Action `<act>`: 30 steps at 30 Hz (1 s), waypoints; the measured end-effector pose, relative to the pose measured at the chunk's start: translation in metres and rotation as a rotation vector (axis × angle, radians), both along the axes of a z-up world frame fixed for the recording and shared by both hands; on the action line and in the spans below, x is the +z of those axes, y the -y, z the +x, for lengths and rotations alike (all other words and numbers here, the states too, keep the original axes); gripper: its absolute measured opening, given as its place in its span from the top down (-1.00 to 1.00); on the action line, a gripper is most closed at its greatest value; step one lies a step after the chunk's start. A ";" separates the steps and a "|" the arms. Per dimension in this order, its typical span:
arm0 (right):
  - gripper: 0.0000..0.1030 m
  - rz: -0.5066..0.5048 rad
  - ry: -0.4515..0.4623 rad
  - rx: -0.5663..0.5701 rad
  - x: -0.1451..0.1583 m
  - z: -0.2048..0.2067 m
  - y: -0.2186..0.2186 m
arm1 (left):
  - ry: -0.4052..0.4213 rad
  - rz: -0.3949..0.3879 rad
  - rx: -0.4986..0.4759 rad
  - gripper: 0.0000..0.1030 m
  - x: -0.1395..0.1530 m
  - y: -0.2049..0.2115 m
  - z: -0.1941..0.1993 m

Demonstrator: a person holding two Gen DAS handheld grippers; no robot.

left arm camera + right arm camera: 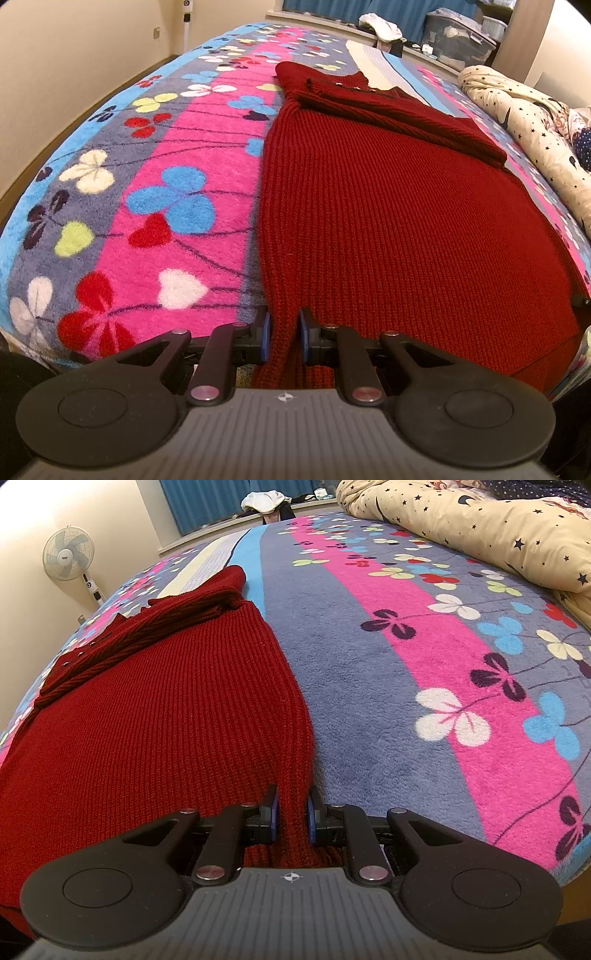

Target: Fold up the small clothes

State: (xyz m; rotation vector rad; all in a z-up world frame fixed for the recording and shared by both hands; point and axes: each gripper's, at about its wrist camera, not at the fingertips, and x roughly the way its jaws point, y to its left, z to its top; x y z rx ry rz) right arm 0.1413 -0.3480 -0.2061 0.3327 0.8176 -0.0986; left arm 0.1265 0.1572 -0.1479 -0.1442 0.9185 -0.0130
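Left gripper [284, 334]: fingers pinch near-left hem corner of sweater [388, 221] | sweater: flat on bed [166, 147], sleeves folded across top | right gripper [291, 814]: fingers pinch near-right hem corner | risk: uneven lift skews fold; loose knit may stretch or slip out; sleeves may slide.

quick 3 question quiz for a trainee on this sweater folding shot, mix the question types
1. True or false: the left claw grips the red knit sweater at its near hem.
2. Multiple choice: the sweater lies on a) a bare table b) a floral fleece blanket c) a star-print duvet.
3. Fill in: the right claw is shut on the sweater's ____ hem corner, as seen in its own view.

Key: 1 true; 2 b; 3 right
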 end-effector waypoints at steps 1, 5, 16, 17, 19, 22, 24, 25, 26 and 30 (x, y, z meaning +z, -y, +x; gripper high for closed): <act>0.68 0.000 0.000 0.000 0.000 0.000 0.000 | -0.001 0.000 0.000 0.70 0.000 0.000 0.000; 0.68 -0.004 0.000 0.000 0.001 0.000 -0.001 | -0.003 0.007 0.001 0.68 -0.001 0.000 0.001; 0.75 -0.013 0.020 -0.019 0.005 -0.001 -0.001 | 0.026 0.030 -0.013 0.78 0.003 0.003 -0.002; 0.76 -0.008 0.030 -0.023 0.007 -0.001 0.000 | 0.033 0.026 -0.011 0.79 0.005 0.002 -0.002; 0.77 0.002 0.054 -0.025 0.014 -0.003 0.002 | 0.046 0.007 -0.007 0.79 0.011 0.000 -0.004; 0.78 0.025 0.106 -0.018 0.033 -0.008 0.004 | 0.075 -0.006 -0.021 0.80 0.025 0.001 -0.008; 0.79 0.045 0.159 -0.001 0.049 -0.013 0.006 | 0.107 -0.011 -0.043 0.81 0.038 0.002 -0.011; 0.79 0.053 0.176 0.005 0.057 -0.015 0.008 | 0.125 -0.010 -0.055 0.81 0.045 0.002 -0.014; 0.79 0.063 0.197 0.011 0.066 -0.017 0.010 | 0.144 -0.013 -0.066 0.81 0.052 0.001 -0.016; 0.82 0.119 0.287 0.030 0.098 -0.029 0.021 | 0.205 -0.055 -0.093 0.83 0.085 -0.005 -0.027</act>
